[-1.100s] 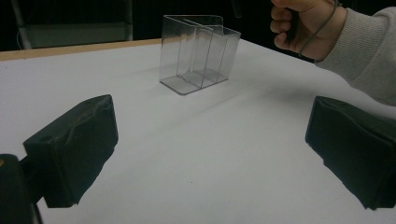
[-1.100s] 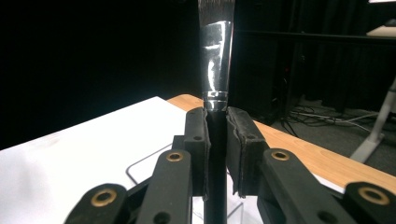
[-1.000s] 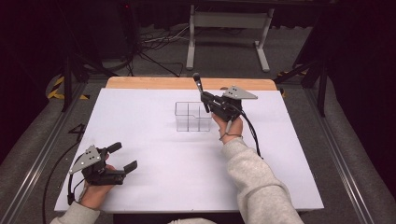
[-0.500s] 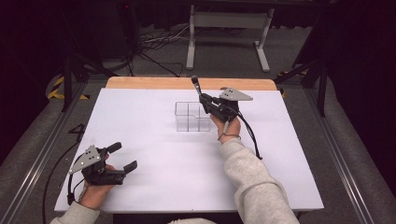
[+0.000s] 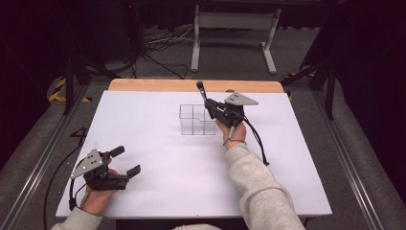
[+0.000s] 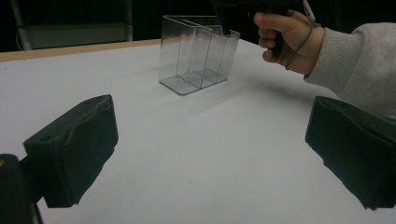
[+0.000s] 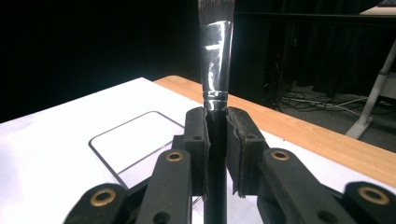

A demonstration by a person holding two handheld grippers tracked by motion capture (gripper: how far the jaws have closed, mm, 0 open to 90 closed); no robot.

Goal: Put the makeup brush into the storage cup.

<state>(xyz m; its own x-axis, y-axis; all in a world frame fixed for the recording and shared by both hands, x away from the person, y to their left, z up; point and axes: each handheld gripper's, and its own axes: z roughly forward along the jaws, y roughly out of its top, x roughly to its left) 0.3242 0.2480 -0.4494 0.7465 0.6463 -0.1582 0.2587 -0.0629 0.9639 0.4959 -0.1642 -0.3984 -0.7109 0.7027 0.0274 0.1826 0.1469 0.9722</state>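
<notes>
A clear plastic organizer [image 5: 195,120] with several compartments stands on the white table [image 5: 158,143] toward the far middle; it also shows in the left gripper view [image 6: 196,58]. My right gripper [image 5: 211,108] hovers at its right rim, shut on a black brush [image 7: 215,60] with a shiny ferrule, bristles pointing up [image 5: 199,87]. In the left gripper view the brush's lower end [image 6: 225,25] dips into the organizer's top. My left gripper [image 5: 125,161] rests open near the front left of the table, nothing between its pads [image 6: 74,149].
A wooden edge [image 5: 191,85] runs along the table's far side. Beyond it are a white stand [image 5: 234,28] and cables [image 5: 158,48] on the dark floor. Metal rails [image 5: 33,158] flank the table on both sides.
My right gripper has sunk slightly with the brush toward the organizer. The left gripper has stayed put.
</notes>
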